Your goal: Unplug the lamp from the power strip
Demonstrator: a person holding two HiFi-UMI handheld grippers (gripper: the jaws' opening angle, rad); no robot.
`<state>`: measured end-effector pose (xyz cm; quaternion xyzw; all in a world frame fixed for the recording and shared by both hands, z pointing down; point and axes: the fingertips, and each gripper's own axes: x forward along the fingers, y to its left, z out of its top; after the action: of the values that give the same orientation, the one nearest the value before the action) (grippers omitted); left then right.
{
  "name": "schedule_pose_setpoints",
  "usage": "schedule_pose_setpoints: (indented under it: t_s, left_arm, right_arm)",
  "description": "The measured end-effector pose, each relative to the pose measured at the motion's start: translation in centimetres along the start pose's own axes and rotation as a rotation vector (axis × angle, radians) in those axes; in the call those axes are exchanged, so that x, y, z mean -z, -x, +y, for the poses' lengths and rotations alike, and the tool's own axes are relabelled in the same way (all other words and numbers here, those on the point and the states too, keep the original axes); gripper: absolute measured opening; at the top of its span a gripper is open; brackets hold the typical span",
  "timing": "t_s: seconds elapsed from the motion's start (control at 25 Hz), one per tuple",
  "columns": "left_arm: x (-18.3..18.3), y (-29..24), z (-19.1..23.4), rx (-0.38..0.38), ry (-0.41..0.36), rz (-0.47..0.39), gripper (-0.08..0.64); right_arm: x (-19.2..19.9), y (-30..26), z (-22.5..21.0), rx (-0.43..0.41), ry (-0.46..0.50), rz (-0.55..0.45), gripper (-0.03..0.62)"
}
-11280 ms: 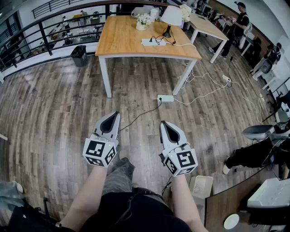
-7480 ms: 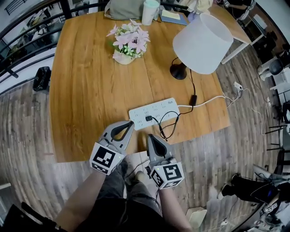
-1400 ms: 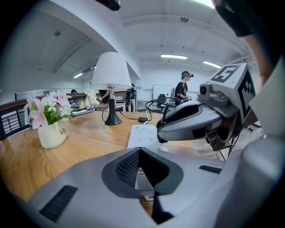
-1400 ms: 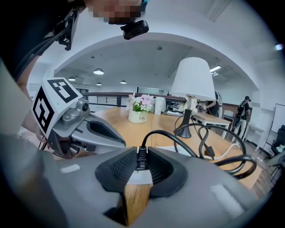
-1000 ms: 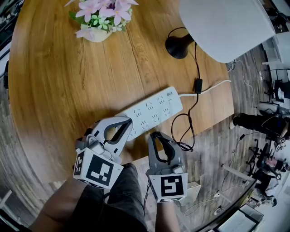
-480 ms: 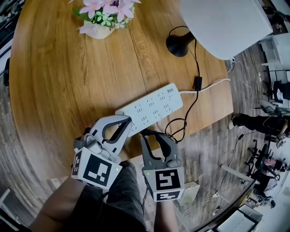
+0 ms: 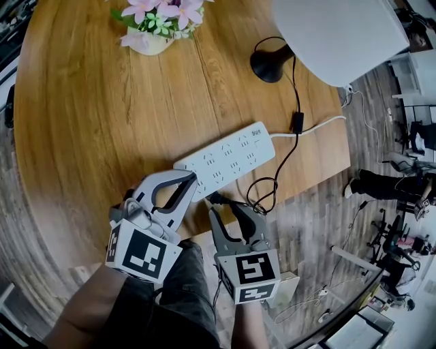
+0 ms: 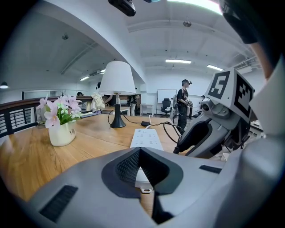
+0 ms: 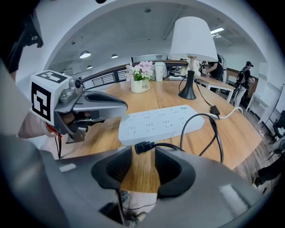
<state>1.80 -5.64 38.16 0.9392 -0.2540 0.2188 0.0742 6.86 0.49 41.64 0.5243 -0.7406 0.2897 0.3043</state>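
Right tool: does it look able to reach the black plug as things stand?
Probably yes. Jaws of the right tool have just been opening; the black plug lies loose on the table at their tips, clear of the power strip; nothing blocks it.

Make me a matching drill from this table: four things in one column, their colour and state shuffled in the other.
Things:
1 plug
2 power strip
3 lamp
4 flowers

Colour and state:
a white, lying flat
b pink, standing in a white vase
c black, unplugged, lying beside the strip
d white above, black at its foot

Pairs: 1-c, 2-a, 3-d, 4-b
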Motion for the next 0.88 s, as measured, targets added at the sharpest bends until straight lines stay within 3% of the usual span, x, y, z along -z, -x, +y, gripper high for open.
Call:
schedule_pose_setpoints:
  t_s: [0.48,0.64,0.68,0.76,0.88]
  left_arm:
    - [0.3,1.1,-1.0,-0.036,0.007,-0.003,-0.005]
    - [-0.3,2.0,-1.2,-0.068,0.011,-0.031,-0.005]
    - [-0.7,2.2,-1.2,-0.073,0.026,-0.054,-0.005]
    - [-1.4,2.8,-1.3,-0.082,0.088,-0.105,-0.005]
    - [-2.0,4.0,-1.3,-0.103,0.163,-0.144,-0.005]
  right_arm:
    - [2.1,0.7,1.6,-0.087,-0.029,0.004,0.160]
    - [1.4,1.6,2.2,-0.103,0.029,-0.046,0.155]
    - [0.9,1.9,2.3,-0.101,0.055,-0.070,0.151]
    - [-0.2,2.6,2.5,-0.095,0.093,-0.129,0.072]
    - [-1.8,4.1,2.7,-0.092,0.098,-0.215,0.033]
